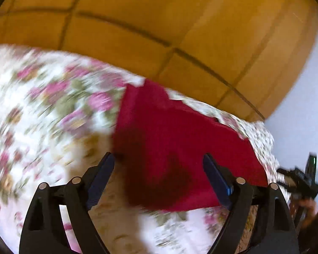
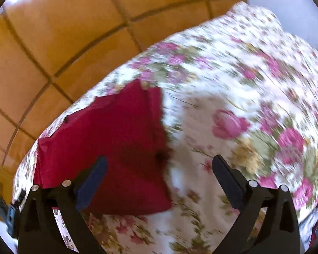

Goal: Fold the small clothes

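Left tool (image 1: 159, 160) stands wide, jaws apart, nothing between them; it hangs above the near edge of the red garment (image 1: 176, 139). Right tool (image 2: 160, 165) likewise wide and empty, above the garment's right edge (image 2: 116, 139). The garment lies folded and flat on the floral-covered surface (image 2: 233, 80), close to its far edge, clear of both tools. Orange tiled floor (image 1: 137, 21) lies beyond. Both views are motion-blurred; fabric detail cannot be judged.
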`<state>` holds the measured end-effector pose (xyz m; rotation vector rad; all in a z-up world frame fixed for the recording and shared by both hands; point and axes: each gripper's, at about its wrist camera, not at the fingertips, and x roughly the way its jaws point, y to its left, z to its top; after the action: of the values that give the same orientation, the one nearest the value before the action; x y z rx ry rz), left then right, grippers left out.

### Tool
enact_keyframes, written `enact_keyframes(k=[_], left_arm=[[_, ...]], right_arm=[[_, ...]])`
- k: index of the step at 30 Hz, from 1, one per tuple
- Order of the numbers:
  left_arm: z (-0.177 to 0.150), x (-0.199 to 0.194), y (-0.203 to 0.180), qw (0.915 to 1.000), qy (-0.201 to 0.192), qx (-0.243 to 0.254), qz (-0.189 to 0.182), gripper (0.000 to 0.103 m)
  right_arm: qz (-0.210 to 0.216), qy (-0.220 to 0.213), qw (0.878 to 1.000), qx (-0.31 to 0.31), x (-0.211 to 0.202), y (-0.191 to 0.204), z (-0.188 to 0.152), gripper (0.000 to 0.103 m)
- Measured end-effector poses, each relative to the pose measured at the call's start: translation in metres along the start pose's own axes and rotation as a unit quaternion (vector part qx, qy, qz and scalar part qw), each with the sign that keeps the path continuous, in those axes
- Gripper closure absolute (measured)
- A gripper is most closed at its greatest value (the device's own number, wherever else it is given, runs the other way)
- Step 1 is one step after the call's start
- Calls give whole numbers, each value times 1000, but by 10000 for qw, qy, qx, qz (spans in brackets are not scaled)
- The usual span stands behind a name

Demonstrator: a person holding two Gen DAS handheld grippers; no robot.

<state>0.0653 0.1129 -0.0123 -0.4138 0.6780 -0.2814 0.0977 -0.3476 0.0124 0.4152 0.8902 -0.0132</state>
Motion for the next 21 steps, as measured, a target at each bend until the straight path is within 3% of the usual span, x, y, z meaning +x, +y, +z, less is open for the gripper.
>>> enact_keyframes(k=[4, 6, 8, 11, 12, 13, 16, 21], left_arm=[[2, 30, -41, 9979, 212, 579, -204, 15], [-4, 54, -55, 9954, 437, 845, -69, 15], [-15, 78, -62, 9904, 744, 1144, 212, 15], [-38, 92, -70, 9728, 980, 1979, 705, 15], [-43, 90, -72, 9674, 991, 2203, 766, 15], [-47, 87, -73, 9635, 1014, 2349, 789, 15], [-49, 79, -62, 9666, 1043, 2259, 621, 15], [-44, 59, -63, 9767, 1005, 1875, 290, 15]], right_arm=[[202, -165, 9979, -596, 12, 25, -5, 4], [191, -148, 9953, -935, 22, 37, -9, 4], [-59, 14, 9924, -1227, 35, 44, -14, 4], [-1313, 863, 9691, -1901, 70, 41, -36, 4], [-1413, 1062, 9651, -1930, 76, 34, -43, 3], [-1204, 1106, 9715, -1716, 77, 24, -46, 3], [-653, 1341, 9867, -654, 76, -6, -41, 2], [-841, 1269, 9854, -758, 76, 0, -43, 2]])
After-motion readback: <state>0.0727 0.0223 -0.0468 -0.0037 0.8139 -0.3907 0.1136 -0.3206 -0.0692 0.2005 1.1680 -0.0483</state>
